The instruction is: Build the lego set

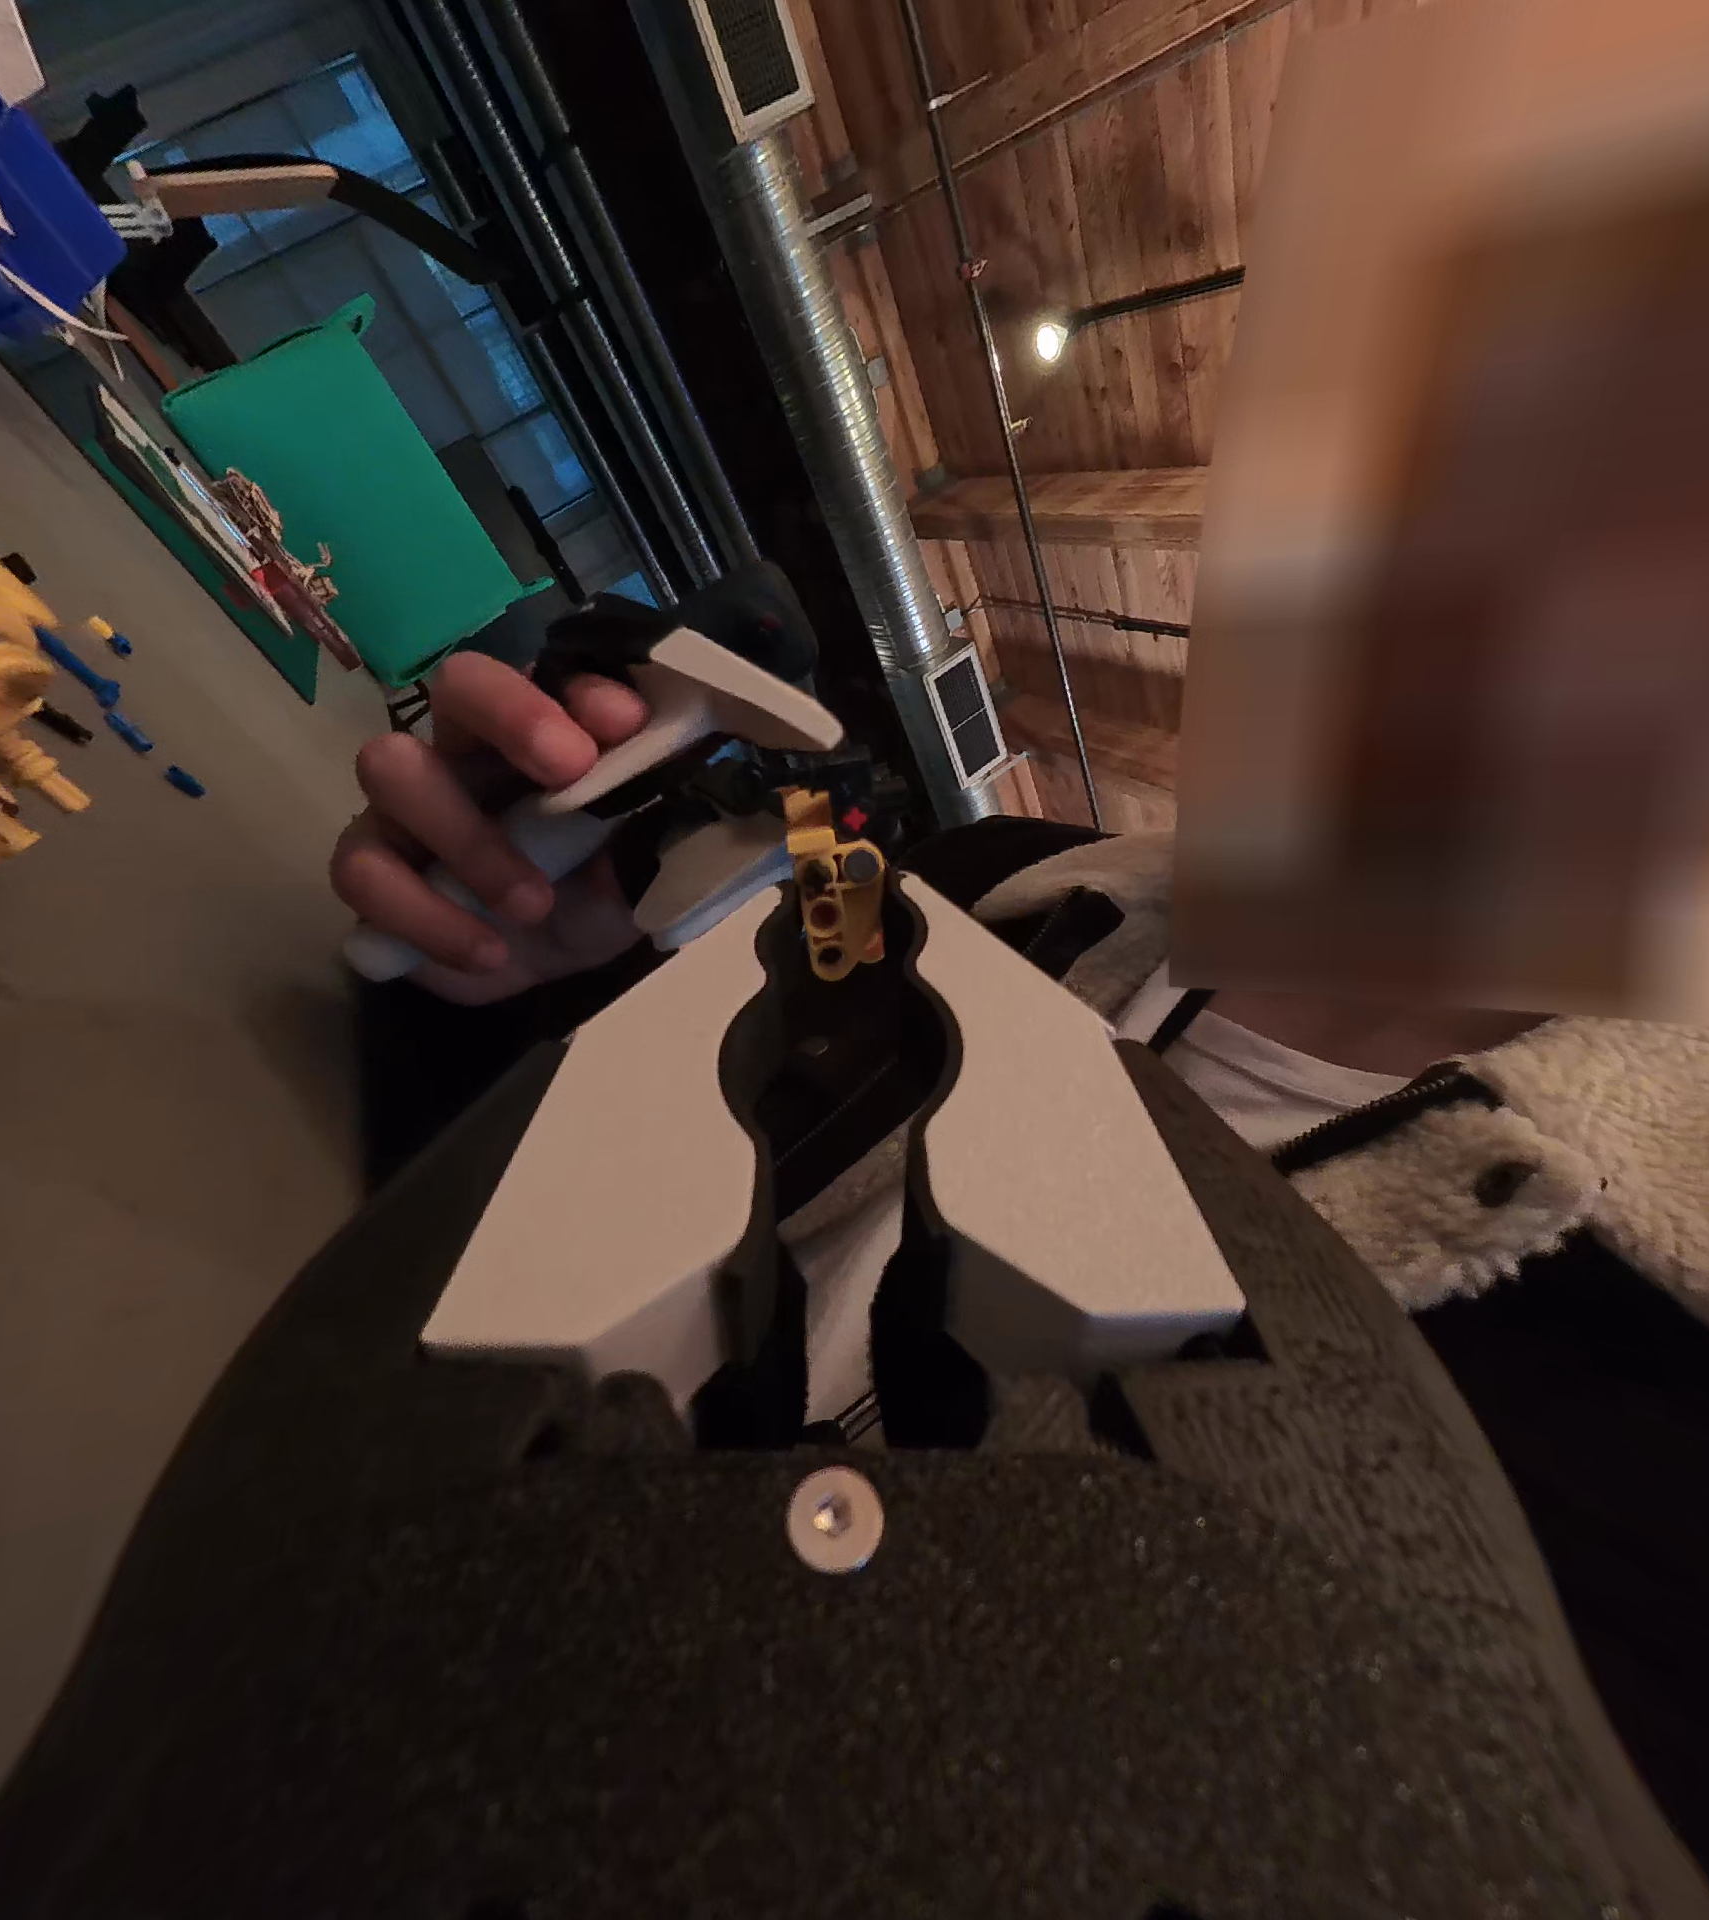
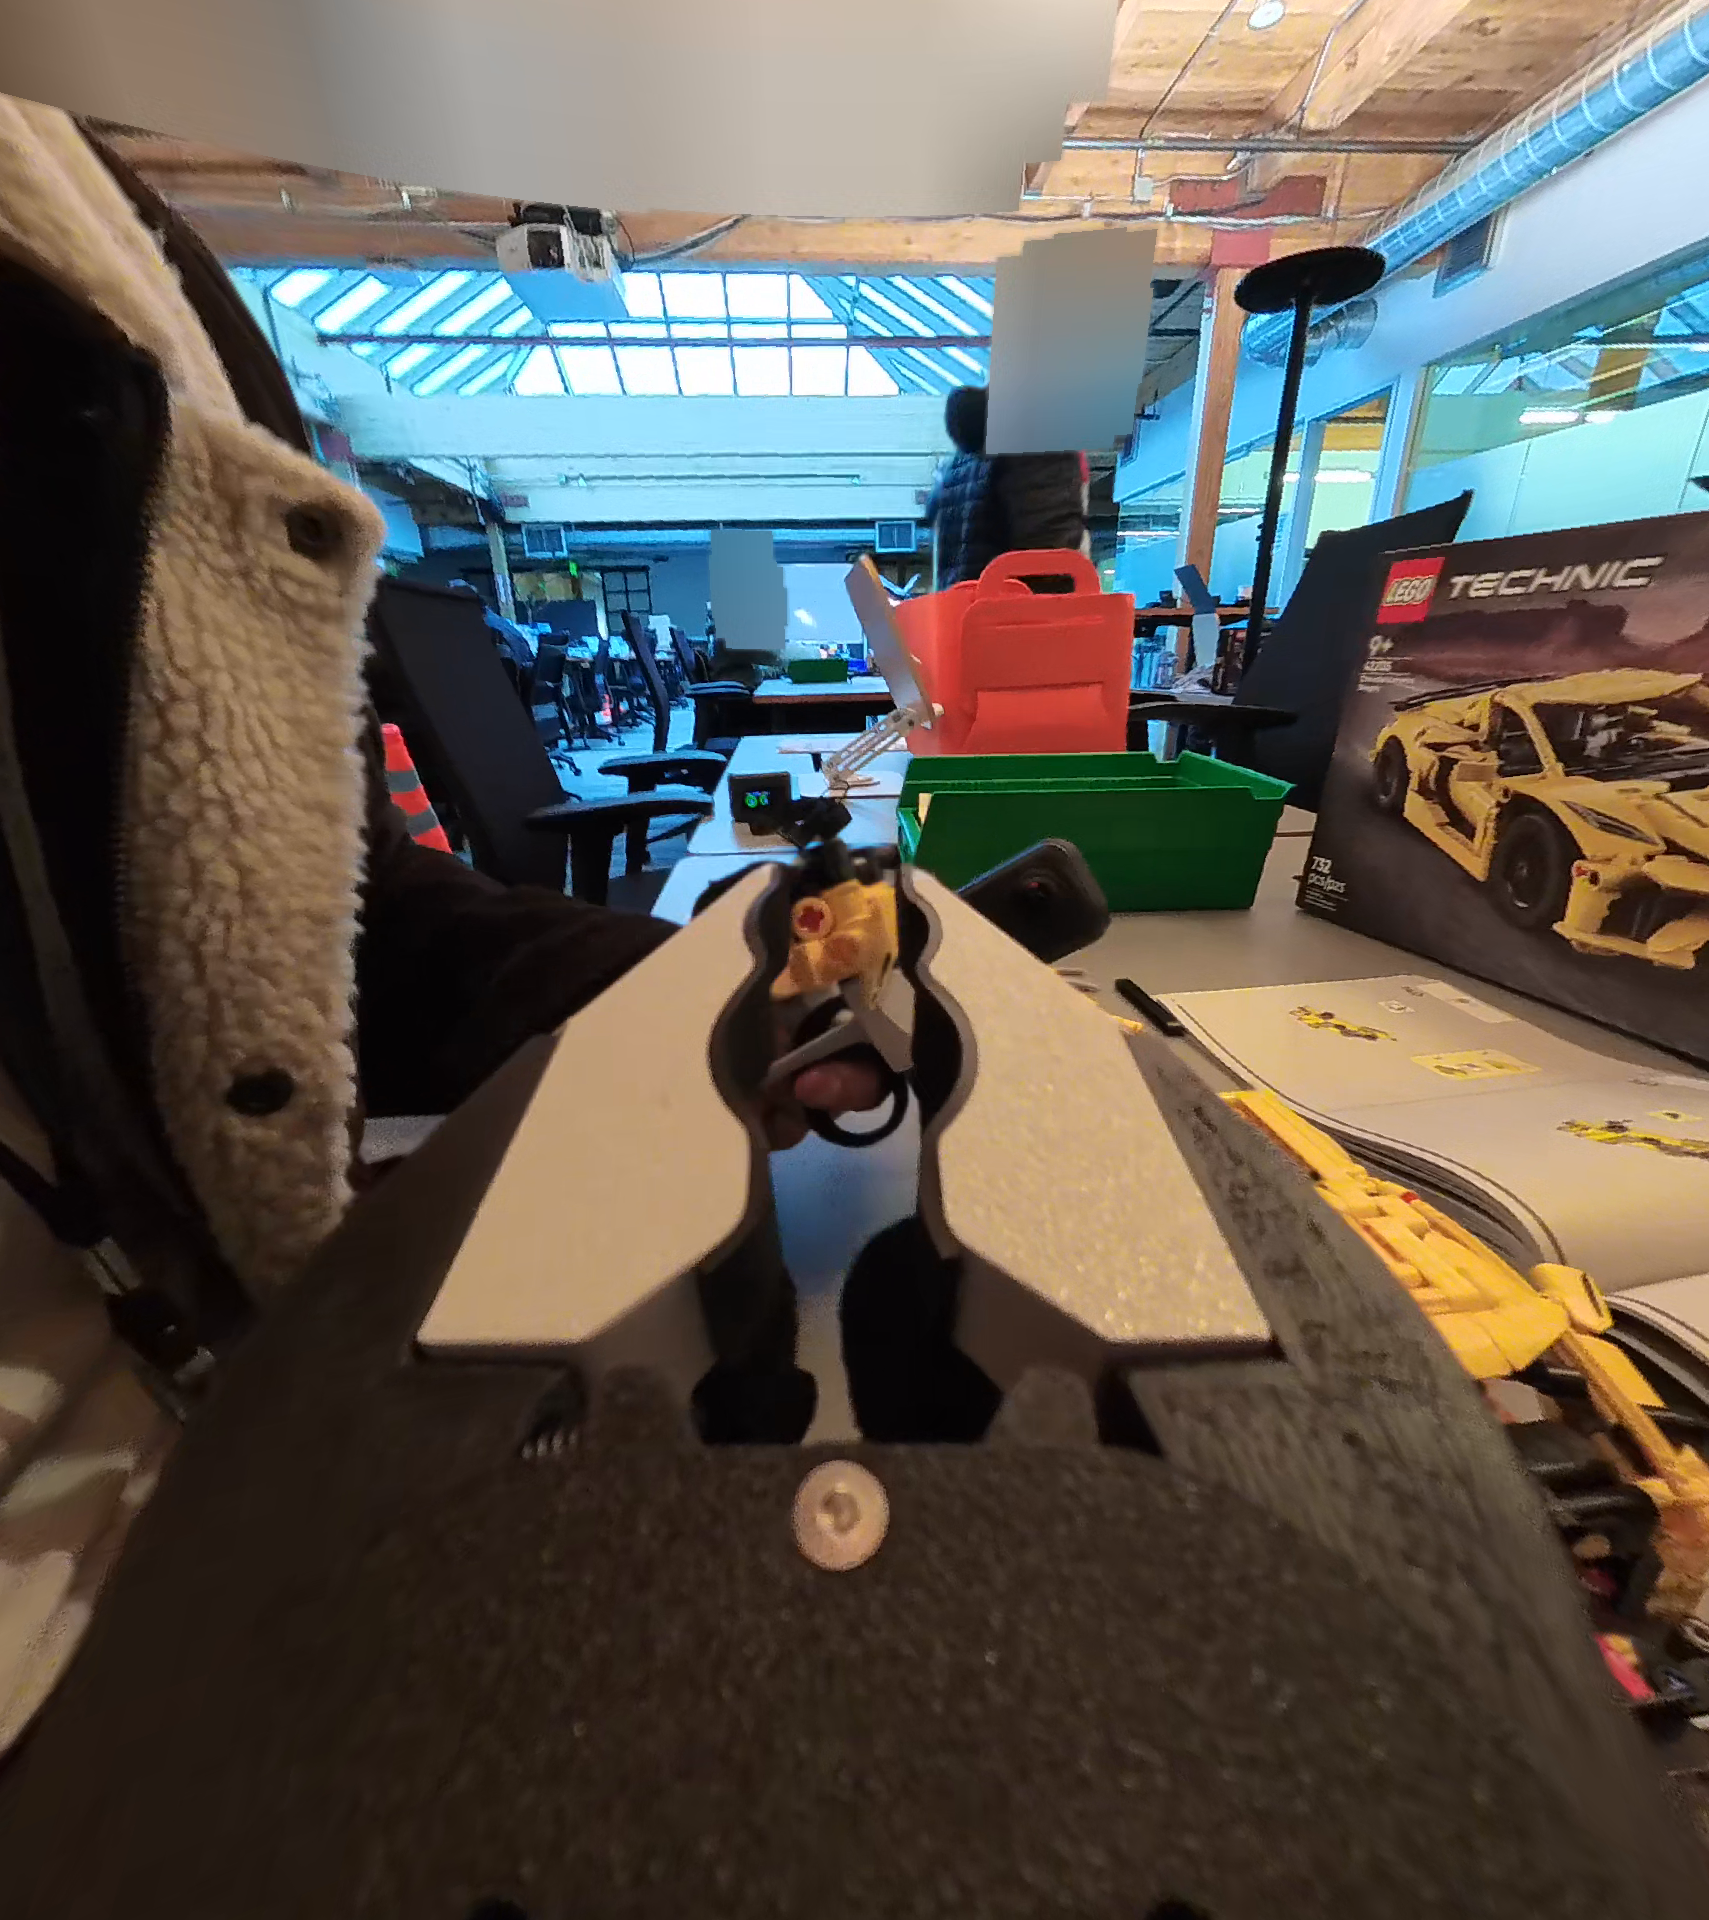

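Note:
In the left wrist view my left gripper [image 1: 839,920] is raised off the table and shut on a small yellow Technic beam [image 1: 832,914] with round holes. The beam joins a small yellow-and-black sub-assembly [image 1: 834,805] with a red axle end. My right gripper [image 1: 725,774], held by a hand [image 1: 460,831], grips that sub-assembly from the far side. In the right wrist view my right gripper [image 2: 834,930] is shut on the yellow piece [image 2: 829,930] with the red axle end. The left gripper's fingers [image 2: 871,1023] show behind it.
The part-built yellow car [image 2: 1452,1299] lies at the lower right, beside the open instruction booklet [image 2: 1452,1091]. The set's box [image 2: 1577,790] and a green bin [image 2: 1089,831] stand behind. Loose blue pins [image 1: 117,707] lie on the table. The person's fleece jacket [image 2: 206,727] is close. Less than 4 cm separates the two grippers' tips.

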A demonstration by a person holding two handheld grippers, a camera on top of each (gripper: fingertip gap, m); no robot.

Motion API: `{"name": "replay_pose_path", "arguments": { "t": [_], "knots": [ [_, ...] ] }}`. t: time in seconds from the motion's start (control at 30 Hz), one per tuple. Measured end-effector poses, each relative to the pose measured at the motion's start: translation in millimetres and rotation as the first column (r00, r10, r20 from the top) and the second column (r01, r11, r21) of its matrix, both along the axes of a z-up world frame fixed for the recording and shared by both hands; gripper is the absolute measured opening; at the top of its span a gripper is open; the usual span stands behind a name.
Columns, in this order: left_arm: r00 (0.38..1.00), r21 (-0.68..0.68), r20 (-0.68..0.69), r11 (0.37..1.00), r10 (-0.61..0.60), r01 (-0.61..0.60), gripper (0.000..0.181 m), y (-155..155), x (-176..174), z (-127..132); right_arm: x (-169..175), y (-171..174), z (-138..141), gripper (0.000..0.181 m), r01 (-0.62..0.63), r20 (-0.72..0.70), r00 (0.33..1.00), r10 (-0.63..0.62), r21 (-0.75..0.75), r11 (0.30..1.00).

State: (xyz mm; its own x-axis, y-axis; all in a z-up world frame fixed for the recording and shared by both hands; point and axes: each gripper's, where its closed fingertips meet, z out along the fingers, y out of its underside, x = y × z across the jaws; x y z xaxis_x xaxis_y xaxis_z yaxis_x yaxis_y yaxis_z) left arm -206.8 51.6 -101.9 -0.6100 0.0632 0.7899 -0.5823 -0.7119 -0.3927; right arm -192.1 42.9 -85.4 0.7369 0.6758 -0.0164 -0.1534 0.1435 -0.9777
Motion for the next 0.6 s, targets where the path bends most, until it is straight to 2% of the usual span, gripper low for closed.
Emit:
{"name": "replay_pose_path", "arguments": {
  "t": [0.17, 0.33, 0.4, 0.5, 0.6],
  "knots": [
    [1.000, -0.001, -0.013, 1.000, 0.014, -0.014, 0.015, 2, 2, -1, 0, 1, -6, 0.015, 0.040, 0.070, 0.997, -0.039, -0.001, 0.999],
    [0.995, 0.035, -0.039, 0.995, 0.092, -0.091, 0.016, 12, 9, -6, 6, 7, -14, 0.014, 0.140, 0.174, 0.975, -0.137, -0.004, 0.990],
    [0.989, 0.110, -0.015, 0.983, 0.150, -0.148, 0.016, 14, 11, -7, 8, 8, -14, 0.014, 0.170, 0.201, 0.965, -0.170, 0.016, 0.985],
    [0.969, 0.266, 0.027, 0.933, 0.246, -0.244, 0.025, 14, 16, -14, 12, 7, -12, 0.014, 0.195, 0.202, 0.960, -0.196, 0.021, 0.980],
    [0.958, 0.337, 0.049, 0.898, 0.283, -0.283, 0.027, 14, 18, -18, 15, 9, -14, 0.013, 0.203, 0.188, 0.962, -0.197, -0.012, 0.979]
  ]
}}
